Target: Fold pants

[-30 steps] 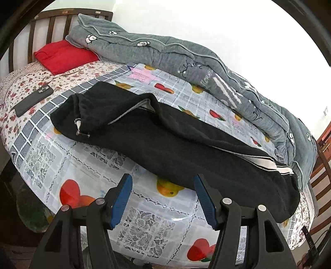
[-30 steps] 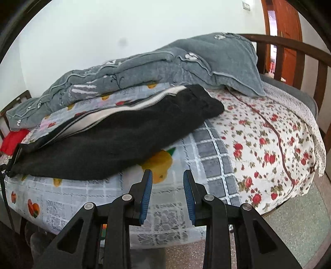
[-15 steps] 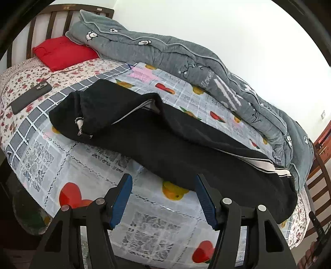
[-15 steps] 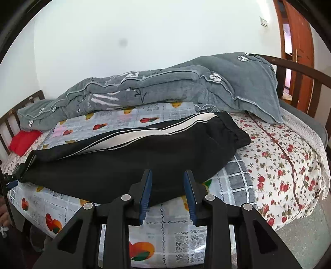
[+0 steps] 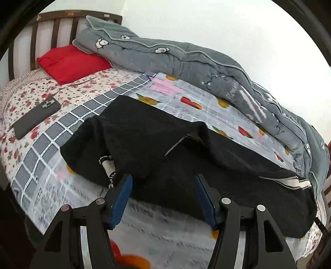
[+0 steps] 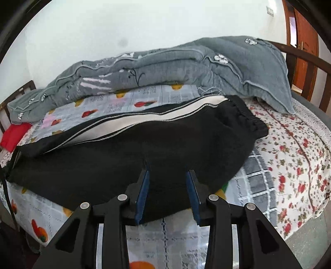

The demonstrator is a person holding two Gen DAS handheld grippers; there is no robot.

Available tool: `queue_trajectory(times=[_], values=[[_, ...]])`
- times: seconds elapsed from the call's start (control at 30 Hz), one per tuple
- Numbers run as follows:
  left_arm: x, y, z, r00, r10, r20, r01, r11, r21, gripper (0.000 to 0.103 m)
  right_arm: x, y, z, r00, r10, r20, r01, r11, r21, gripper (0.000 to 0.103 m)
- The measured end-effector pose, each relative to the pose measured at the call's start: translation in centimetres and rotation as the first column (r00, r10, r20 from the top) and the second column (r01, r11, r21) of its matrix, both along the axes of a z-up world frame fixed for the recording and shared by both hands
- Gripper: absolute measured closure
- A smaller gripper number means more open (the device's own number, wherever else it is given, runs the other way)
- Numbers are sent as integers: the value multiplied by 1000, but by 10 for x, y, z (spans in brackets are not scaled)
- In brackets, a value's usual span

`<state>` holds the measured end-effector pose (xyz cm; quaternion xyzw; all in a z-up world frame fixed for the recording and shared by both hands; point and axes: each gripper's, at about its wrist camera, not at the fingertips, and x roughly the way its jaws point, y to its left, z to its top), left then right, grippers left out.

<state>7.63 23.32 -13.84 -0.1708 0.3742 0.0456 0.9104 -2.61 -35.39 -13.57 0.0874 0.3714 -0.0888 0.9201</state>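
Left gripper (image 5: pixel 163 186): jaws apart, gripping nothing, over the near edge of the black pants (image 5: pixel 186 157). Right gripper (image 6: pixel 168 182): jaws have just been opening and stand parted, pants fabric showing between the pads, none pinched. The pants lie lengthwise on the bed (image 6: pixel 289 165), atop a fruit-print cloth (image 5: pixel 186 238). Beyond the pants a grey quilt (image 5: pixel 186 62) runs along the white wall (image 6: pixel 103 31). Left of the pants: phone (image 5: pixel 37 118), red pillow (image 5: pixel 72 62), wooden headboard (image 5: pixel 62 18).
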Motion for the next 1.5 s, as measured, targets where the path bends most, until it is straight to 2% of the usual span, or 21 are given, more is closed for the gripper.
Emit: queue_trajectory(times=[0.2,0.27,0.3,0.37,0.53,0.6,0.63,0.67,0.7,0.77,0.83,0.9,1.13,1.2,1.27,1.37,1.5], values=[[34,13,-22,998,42,-35,-40,997,68,45,26,8,-16,999,8,-42,-8,1000,4,66],[42,15,-23,998,65,-22,-62,992,111,67,33,14,-20,998,16,-54,-16,1000,-6,66],[45,17,-22,997,70,-16,-68,990,120,73,38,17,-21,998,20,-60,-21,1000,-9,66],[60,25,-21,997,77,-24,-74,990,118,93,46,24,-23,997,40,-64,-41,999,-13,66],[76,44,-21,994,108,-19,-105,991,87,94,65,42,-19,995,74,-66,-77,996,-44,66],[66,51,-23,997,75,1,-75,997,10,89,71,48,-15,995,85,-56,-88,995,-53,66],[60,52,-24,999,34,22,-33,999,-38,73,73,50,-14,995,88,-50,-91,994,-54,66],[55,52,-25,999,-5,45,7,998,-66,51,75,51,-13,995,92,-45,-95,994,-54,65],[48,50,-25,997,-34,75,39,996,-75,44,78,52,-12,995,94,-43,-96,994,-51,65],[38,45,-24,994,-36,106,39,999,-23,43,83,54,-14,994,96,-45,-99,994,-47,64],[35,38,-24,995,-30,93,25,998,56,43,88,57,-16,994,97,-50,-100,994,-49,64],[33,37,-23,995,-8,98,1,997,79,43,92,60,-19,994,98,-56,-101,994,-42,64],[15,50,-20,990,37,137,-42,998,37,43,90,64,-22,992,103,-66,-106,993,-50,64],[12,54,-26,992,41,121,-44,999,22,43,87,60,-23,993,97,-68,-100,994,-36,64],[14,56,-34,995,50,85,-53,998,33,43,85,58,-24,993,92,-70,-94,995,-25,64],[16,56,-37,995,41,87,-44,999,27,43,84,55,-26,994,78,-79,-80,997,-21,64],[29,52,-36,996,46,75,-52,996,72,43,79,53,-24,994,72,-77,-74,997,-19,64]])
